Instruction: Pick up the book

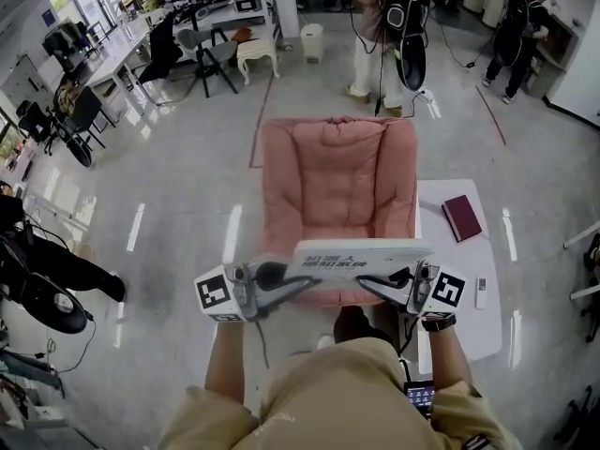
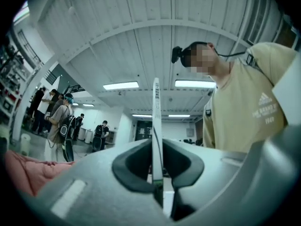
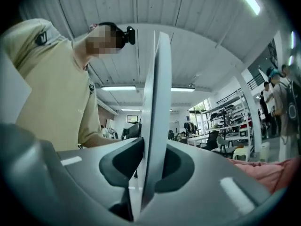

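Between the two claws, above a padded pink fabric armchair (image 1: 337, 176), the thin white rectangular book (image 1: 361, 253) is hanging level, the left gripper (image 1: 312, 281) and the right gripper (image 1: 366, 285) each pinching one end.

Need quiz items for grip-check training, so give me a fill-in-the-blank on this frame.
1. The left gripper and right gripper are both shut on one thing, the thin white ____.
2. That book is held over the padded ____ armchair.
3. The dark red book lies on the white table, on the armchair's ____ side in the head view.
Missing words: book; pink; right.
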Motion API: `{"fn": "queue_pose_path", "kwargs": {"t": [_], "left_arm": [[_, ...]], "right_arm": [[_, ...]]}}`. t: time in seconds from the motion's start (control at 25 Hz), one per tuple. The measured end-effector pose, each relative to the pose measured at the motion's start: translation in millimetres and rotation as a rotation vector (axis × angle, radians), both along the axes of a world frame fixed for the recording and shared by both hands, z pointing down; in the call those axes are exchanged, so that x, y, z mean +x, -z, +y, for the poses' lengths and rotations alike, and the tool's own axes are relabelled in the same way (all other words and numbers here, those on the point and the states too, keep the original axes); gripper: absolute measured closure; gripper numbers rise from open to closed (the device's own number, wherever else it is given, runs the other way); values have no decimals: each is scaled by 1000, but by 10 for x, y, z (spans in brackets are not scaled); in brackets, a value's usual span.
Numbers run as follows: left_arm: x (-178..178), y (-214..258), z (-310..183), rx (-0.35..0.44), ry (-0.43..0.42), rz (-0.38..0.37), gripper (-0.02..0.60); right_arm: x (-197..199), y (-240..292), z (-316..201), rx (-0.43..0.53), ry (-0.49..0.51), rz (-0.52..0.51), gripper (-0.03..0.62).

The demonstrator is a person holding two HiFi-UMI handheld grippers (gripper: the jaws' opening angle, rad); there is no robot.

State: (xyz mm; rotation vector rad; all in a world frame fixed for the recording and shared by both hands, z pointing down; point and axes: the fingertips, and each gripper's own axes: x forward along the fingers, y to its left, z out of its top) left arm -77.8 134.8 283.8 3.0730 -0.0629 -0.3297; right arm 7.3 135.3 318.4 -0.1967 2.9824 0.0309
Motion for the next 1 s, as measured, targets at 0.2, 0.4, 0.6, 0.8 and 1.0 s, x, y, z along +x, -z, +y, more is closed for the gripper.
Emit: {"fn": "queue_pose_path", "kwargs": {"t": [0.2,0.4,0.6,0.8,1.0], "left_arm": [[1,-62,-1,32,45,-33,537],[16,-128,51,21,43,6,535],[13,-357,85,-45,85,0,528],[59,-564,133,-116,120,-17,520],[227,-1057,135,-238,122,-74,515]], "right_arm": [[-44,-2,43,38,-59,44,539],[-47,-5,66,57,-79,86,539],[-56,-78,149,49,-130,116,539],[-74,-215,256,7,-147,111,539],[-160,-508,255,-80,-132,120,540]]}}
